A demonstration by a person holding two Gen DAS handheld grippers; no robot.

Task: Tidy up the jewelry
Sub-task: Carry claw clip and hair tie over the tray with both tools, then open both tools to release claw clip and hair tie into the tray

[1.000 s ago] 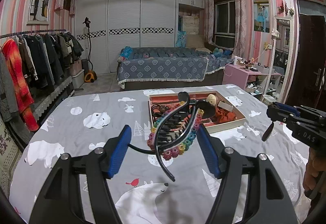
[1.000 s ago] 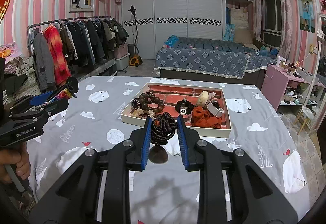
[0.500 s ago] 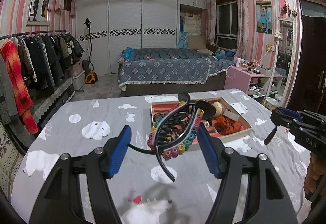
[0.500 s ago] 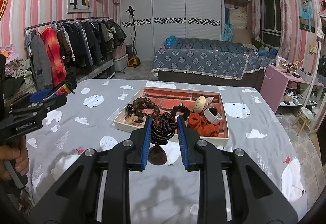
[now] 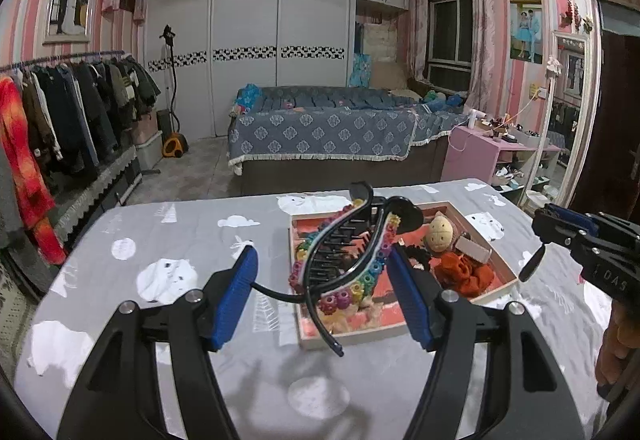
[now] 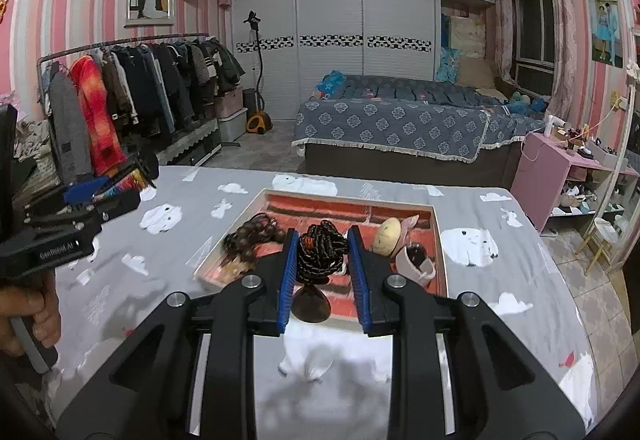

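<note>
The left gripper (image 5: 322, 290) grasps a black claw hair clip (image 5: 346, 260) edged with rainbow beads, its wide-set blue pads bearing on the clip's handle levers, so the clip's jaws stand sprung open. It hangs above the near-left corner of the jewelry tray (image 5: 500, 286), at about 12 o'clock in the left wrist view. The right gripper (image 6: 322, 276) is clenched on a bundled dark bead necklace (image 6: 320, 254), with what looks like a dark pendant (image 6: 310, 306) dangling below the pads, though the view there is dim. It hovers over the tray's near rim (image 6: 208, 260).

In the tray lie a wooden bead bracelet (image 6: 250, 234) at 10 o'clock, a pale round face charm (image 6: 386, 232) at 1 o'clock, a white cuff (image 6: 416, 262) beside it, and an orange scrunchie (image 5: 464, 274). The tray sits on a tabletop covered by a grey cloth (image 6: 480, 240) printed with polar bears.

The likely risk: the clip is held only by its levers, so it could twist or spring shut and slip out if the squeeze eases. The necklace bundle may snag a pad on release, or its pendant catch the rim.

Compared with one second ago, both grippers have advanced toward the tray, which now lies beneath them; the holds look unchanged.
</note>
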